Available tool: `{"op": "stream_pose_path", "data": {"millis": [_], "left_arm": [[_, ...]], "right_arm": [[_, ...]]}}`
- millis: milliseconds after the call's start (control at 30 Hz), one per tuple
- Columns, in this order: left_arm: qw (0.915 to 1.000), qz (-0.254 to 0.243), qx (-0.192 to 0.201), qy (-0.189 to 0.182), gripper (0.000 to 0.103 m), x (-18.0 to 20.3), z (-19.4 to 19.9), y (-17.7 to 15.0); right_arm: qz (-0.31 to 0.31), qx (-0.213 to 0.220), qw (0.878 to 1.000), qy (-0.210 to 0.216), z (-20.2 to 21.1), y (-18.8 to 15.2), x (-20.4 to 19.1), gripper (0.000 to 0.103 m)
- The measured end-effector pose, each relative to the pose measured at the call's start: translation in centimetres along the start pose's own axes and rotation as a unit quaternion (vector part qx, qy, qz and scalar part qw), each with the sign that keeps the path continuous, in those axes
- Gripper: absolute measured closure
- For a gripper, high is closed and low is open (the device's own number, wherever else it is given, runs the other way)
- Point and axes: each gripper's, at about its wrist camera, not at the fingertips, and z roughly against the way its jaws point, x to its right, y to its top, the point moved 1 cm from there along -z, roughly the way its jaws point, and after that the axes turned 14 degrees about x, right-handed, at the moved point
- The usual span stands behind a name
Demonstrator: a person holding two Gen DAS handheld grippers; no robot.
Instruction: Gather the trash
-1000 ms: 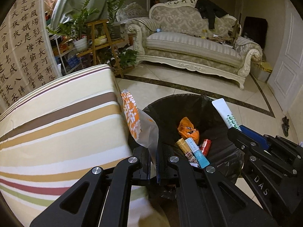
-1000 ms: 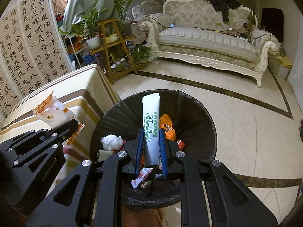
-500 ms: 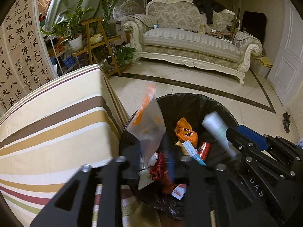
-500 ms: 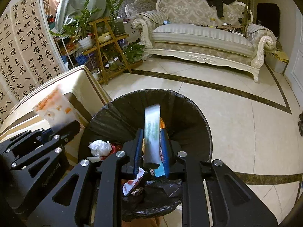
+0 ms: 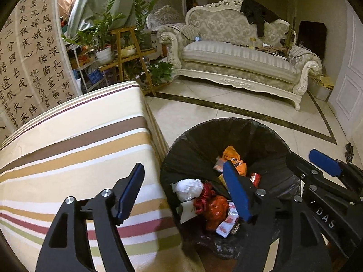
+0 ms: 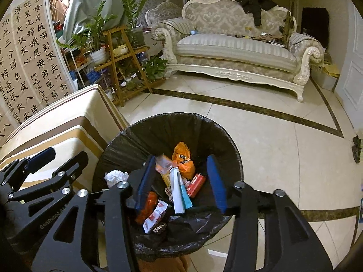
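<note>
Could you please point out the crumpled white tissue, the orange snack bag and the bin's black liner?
crumpled white tissue [image 5: 189,188], left wrist view, its middle.
orange snack bag [image 6: 182,156], right wrist view, upper body.
black liner [image 6: 172,127], right wrist view, far inner wall.

- Below the jaws, bin [image 6: 231,156] base hidden by black gripper frames.
- Between the jaws, wrapper [image 6: 156,215] print too small to read.
- Beyond the jaws, sofa [image 5: 238,56] clutter indistinct.

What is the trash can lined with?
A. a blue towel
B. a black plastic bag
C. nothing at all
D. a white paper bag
B. A crinkled black plastic bag covers the inside of the trash can and folds over its rim, with wrappers lying in it.
</note>
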Motion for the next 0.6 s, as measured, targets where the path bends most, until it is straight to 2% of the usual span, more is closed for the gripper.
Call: {"op": "stream_pose_path", "data": {"millis": [100, 233, 600], "left_arm": [[0.9999, 0.009, 0.004, 0.001, 0.031, -0.6, 0.9, -0.1], [0.9996, 0.011, 0.014, 0.020, 0.026, -1.4, 2.4, -0.1], [0.9979, 0.015, 0.039, 0.050, 0.021, -3.3, 7.0, -1.0]], "right_arm": [[0.004, 0.004, 1.000, 0.001, 0.7, 0.1, -0.3, 0.051], [0.008, 0.012, 1.000, 0.004, 2.0, 0.0, -0.8, 0.043], [0.023, 0.035, 0.999, 0.008, 5.7, -0.2, -2.4, 0.038]]}}
